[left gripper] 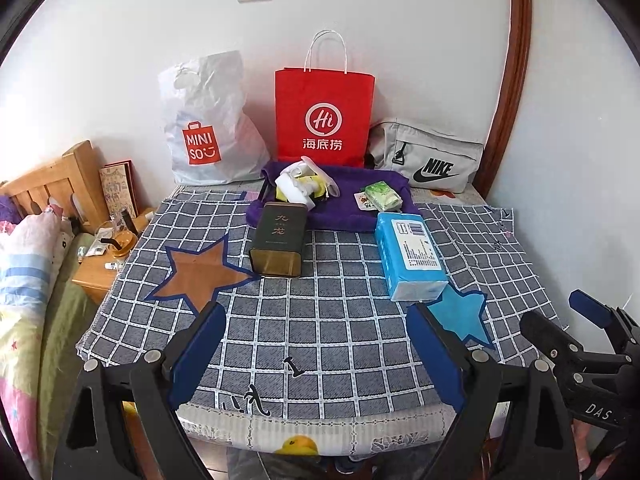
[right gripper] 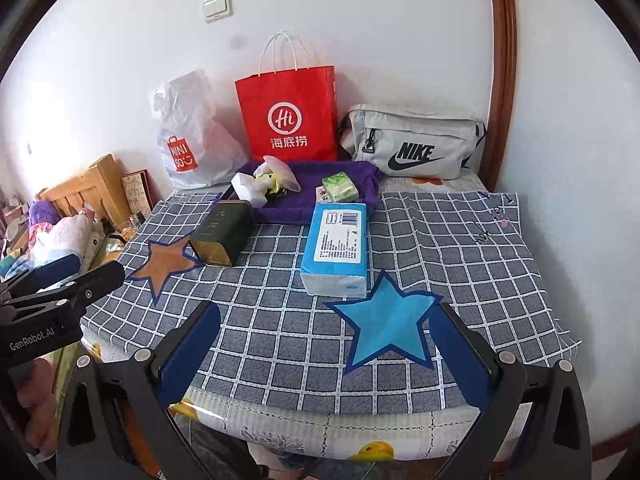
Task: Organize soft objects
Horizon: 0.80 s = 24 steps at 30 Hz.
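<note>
A blue tissue pack (left gripper: 412, 256) (right gripper: 338, 248) lies on the checked cloth (left gripper: 320, 320) (right gripper: 280, 320), just behind a blue star patch (left gripper: 464, 312) (right gripper: 388, 320). A dark tea tin (left gripper: 278, 240) (right gripper: 222, 234) lies beside a brown star patch (left gripper: 198, 270) (right gripper: 162, 262). Behind them a purple cloth (left gripper: 344, 212) (right gripper: 316, 184) holds a white and yellow bundle (left gripper: 302, 186) (right gripper: 262, 182) and a small green packet (left gripper: 383, 195) (right gripper: 340, 187). My left gripper (left gripper: 316, 324) and right gripper (right gripper: 324, 328) are open and empty at the table's near edge.
A white Miniso bag (left gripper: 208, 128) (right gripper: 188, 136), a red paper bag (left gripper: 323, 114) (right gripper: 290, 114) and a grey Nike pouch (left gripper: 428, 158) (right gripper: 416, 144) stand along the back wall. A wooden nightstand (left gripper: 100, 256) and a bed (left gripper: 28, 280) lie to the left.
</note>
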Each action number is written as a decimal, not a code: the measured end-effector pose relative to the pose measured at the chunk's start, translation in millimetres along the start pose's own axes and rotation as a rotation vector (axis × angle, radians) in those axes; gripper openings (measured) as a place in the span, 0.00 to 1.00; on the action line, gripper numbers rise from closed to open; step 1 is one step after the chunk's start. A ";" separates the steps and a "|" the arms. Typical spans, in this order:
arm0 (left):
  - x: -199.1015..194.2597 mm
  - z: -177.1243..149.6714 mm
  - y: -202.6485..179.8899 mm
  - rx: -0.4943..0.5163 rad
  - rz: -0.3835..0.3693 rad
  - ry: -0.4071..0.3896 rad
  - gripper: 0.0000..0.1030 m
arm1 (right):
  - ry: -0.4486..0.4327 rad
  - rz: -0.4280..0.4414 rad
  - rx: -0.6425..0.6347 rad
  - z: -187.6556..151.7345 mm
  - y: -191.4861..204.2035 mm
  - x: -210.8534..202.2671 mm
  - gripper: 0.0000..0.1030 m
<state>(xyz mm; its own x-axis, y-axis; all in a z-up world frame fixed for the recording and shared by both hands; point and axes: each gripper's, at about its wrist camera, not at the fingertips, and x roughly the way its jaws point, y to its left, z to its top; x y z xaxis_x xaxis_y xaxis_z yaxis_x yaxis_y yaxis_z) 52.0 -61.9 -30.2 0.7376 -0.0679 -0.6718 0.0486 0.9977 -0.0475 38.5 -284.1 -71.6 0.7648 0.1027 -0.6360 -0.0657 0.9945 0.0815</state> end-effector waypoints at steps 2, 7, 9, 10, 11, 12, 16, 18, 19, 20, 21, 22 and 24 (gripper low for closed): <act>-0.3 0.1 1.1 -0.006 -0.004 0.001 0.89 | -0.004 0.000 0.003 -0.4 -0.5 -1.9 1.00; 1.2 -1.3 3.4 -0.013 -0.010 0.008 0.89 | -0.006 0.001 -0.001 -1.7 0.6 -3.8 1.00; 1.0 -1.9 4.0 -0.014 -0.010 0.008 0.89 | -0.008 0.002 -0.002 -2.3 1.3 -4.2 1.00; 0.7 -2.2 4.3 -0.013 -0.010 0.007 0.89 | -0.008 0.002 -0.002 -2.6 1.5 -4.4 1.00; 1.2 -2.0 4.3 -0.015 -0.011 0.009 0.89 | -0.008 0.004 -0.002 -3.0 1.7 -4.4 1.00; 1.2 -2.0 4.7 -0.017 -0.016 0.011 0.89 | -0.008 0.005 -0.002 -3.2 2.0 -4.3 1.00; 0.9 -2.2 7.8 -0.030 -0.041 0.013 0.89 | -0.007 0.005 -0.006 -3.6 3.9 -5.0 1.00; 0.4 -2.5 8.2 -0.027 -0.037 0.010 0.89 | -0.009 0.006 -0.009 -3.9 4.6 -5.5 1.00; 0.4 -2.8 8.3 -0.026 -0.037 0.011 0.89 | -0.010 0.006 -0.009 -4.2 4.8 -6.1 1.00; 0.2 -3.1 8.6 -0.026 -0.038 0.011 0.89 | -0.011 0.007 -0.009 -4.6 4.6 -6.7 1.00; -0.1 -3.5 8.7 -0.026 -0.037 0.009 0.89 | -0.012 0.008 -0.009 -4.6 4.8 -7.2 1.00; 0.0 -3.1 8.4 -0.026 -0.036 0.009 0.89 | -0.014 0.008 -0.008 -4.6 5.0 -7.5 1.00; -0.2 -3.4 8.6 -0.027 -0.033 0.010 0.89 | -0.016 0.009 -0.006 -4.1 4.6 -8.0 1.00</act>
<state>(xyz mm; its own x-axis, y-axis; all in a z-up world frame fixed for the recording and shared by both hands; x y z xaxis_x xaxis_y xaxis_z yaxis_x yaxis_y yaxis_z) 50.0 -53.3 -33.0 0.7294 -0.1013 -0.6765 0.0546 0.9944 -0.0901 29.5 -280.2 -69.3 0.7744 0.1110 -0.6228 -0.0763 0.9937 0.0821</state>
